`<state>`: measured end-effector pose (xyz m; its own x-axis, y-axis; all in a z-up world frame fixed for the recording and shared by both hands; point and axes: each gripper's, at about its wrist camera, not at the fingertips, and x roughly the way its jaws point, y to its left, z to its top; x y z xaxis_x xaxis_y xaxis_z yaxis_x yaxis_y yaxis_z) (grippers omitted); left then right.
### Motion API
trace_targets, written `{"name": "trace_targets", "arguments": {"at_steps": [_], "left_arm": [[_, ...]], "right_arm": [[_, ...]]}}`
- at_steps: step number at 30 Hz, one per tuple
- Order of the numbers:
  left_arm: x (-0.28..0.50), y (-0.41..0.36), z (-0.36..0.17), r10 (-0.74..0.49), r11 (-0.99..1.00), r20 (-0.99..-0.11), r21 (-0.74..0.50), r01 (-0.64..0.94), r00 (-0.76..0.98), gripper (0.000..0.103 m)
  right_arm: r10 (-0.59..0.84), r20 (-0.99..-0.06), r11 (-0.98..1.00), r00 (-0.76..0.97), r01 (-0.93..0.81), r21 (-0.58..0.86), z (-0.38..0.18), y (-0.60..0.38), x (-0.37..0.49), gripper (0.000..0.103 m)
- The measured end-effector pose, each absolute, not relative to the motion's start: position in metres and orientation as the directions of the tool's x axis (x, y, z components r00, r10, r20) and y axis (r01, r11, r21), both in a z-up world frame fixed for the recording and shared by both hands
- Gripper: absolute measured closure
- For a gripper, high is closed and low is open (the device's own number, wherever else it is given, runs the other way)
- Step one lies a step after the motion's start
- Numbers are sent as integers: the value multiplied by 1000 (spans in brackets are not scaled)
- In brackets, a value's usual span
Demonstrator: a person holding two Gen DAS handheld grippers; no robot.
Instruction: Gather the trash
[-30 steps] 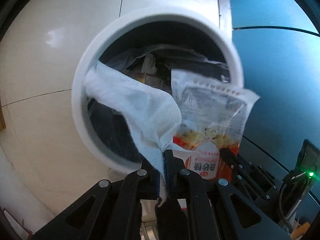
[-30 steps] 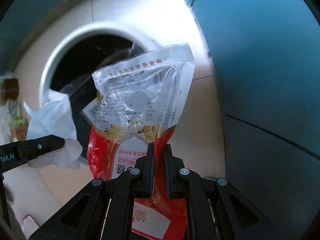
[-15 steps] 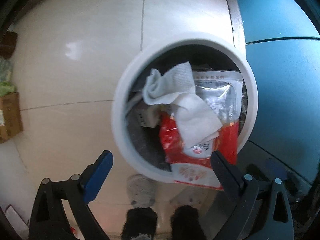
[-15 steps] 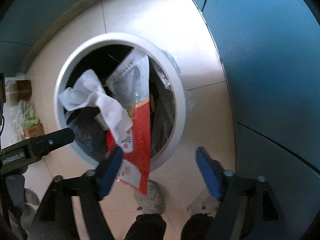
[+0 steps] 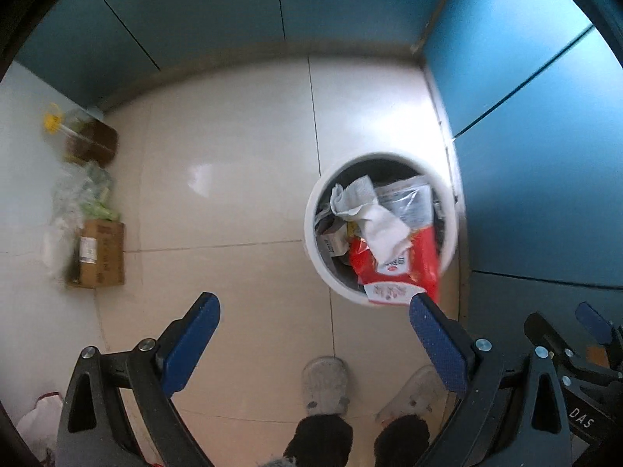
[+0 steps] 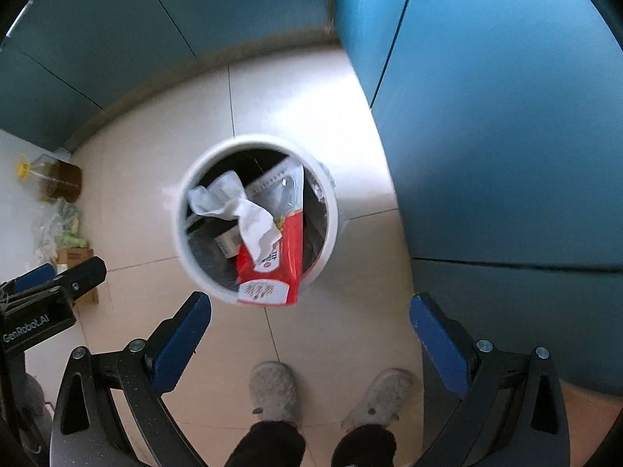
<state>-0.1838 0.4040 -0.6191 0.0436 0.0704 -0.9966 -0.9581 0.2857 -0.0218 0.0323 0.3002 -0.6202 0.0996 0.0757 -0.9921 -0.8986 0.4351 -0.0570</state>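
A white round trash bin (image 5: pixel 311 218) (image 6: pixel 183 214) stands on the tiled floor by the blue cabinets. A white paper towel (image 5: pixel 373 218) (image 6: pixel 241 206) lies on top of the trash inside, over a red and clear food bag (image 5: pixel 405 268) (image 6: pixel 280 260) whose lower end hangs over the near rim. My left gripper (image 5: pixel 311 311) is open and empty, high above the floor to the bin's near left. My right gripper (image 6: pixel 309 309) is open and empty, high above the bin's near side. The left gripper also shows at the left edge of the right wrist view (image 6: pixel 50 284).
Blue cabinet fronts (image 5: pixel 545 155) (image 6: pixel 506 136) rise to the right of the bin and behind it. A cardboard box (image 5: pixel 101 253), plastic bags (image 5: pixel 81 194) and an oil bottle (image 5: pixel 85 140) sit along the left wall. The person's slippered feet (image 5: pixel 327 385) (image 6: pixel 272 389) stand just below the bin.
Both grippers opened and let the paper towel and the food bag fall into the bin. Both have since risen well away from the bin, so it looks much smaller.
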Motion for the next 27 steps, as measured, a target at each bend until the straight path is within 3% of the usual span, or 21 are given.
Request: {"name": "trace_targets", "arguments": {"at_steps": [14, 27], "left_arm": [[-220, 296, -358, 296, 301, -947, -34, -953, 127, 4], [-241, 170, -212, 411, 245, -888, -110, -963, 206, 4]], "right_arm": [[302, -932, 434, 198, -899, -51, -330, 197, -17, 0], [491, -861, 315, 132, -949, 34, -143, 79, -46, 0]]}}
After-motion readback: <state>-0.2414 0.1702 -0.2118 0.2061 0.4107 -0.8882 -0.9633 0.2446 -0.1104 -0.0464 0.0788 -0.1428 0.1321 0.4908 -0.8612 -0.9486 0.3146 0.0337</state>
